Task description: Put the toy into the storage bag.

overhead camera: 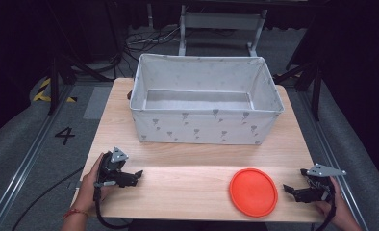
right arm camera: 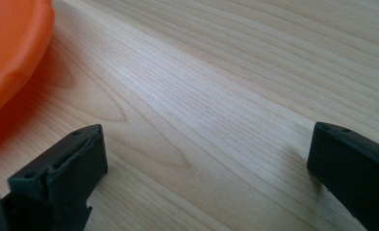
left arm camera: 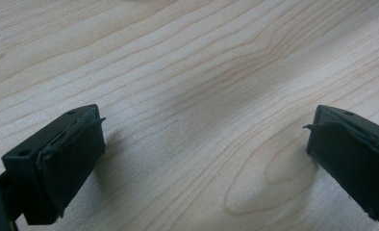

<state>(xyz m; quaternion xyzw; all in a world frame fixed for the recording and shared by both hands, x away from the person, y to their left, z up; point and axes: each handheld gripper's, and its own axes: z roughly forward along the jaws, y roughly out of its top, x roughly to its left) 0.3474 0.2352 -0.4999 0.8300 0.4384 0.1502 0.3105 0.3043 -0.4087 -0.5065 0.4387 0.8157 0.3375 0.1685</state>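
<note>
An orange round disc (overhead camera: pixel 253 191) lies flat on the wooden table (overhead camera: pixel 197 159) near its front right. My right gripper (overhead camera: pixel 293 185) rests just to the right of the disc, jaws wide apart and empty; in the right gripper view the gripper (right arm camera: pixel 204 168) stands over bare wood with the disc's edge (right arm camera: pixel 9 48) at the upper left. My left gripper (overhead camera: pixel 138 176) rests at the front left of the table, pointing right. In the left gripper view that gripper (left arm camera: pixel 204 144) is open with only wood grain between its jaws.
A large white fabric bin (overhead camera: pixel 204 98) with a grey pattern stands open at the back of the table. Beyond it a white frame (overhead camera: pixel 221 24) and cables lie on the dark floor. Metal rails (overhead camera: pixel 29 159) run along both sides of the table.
</note>
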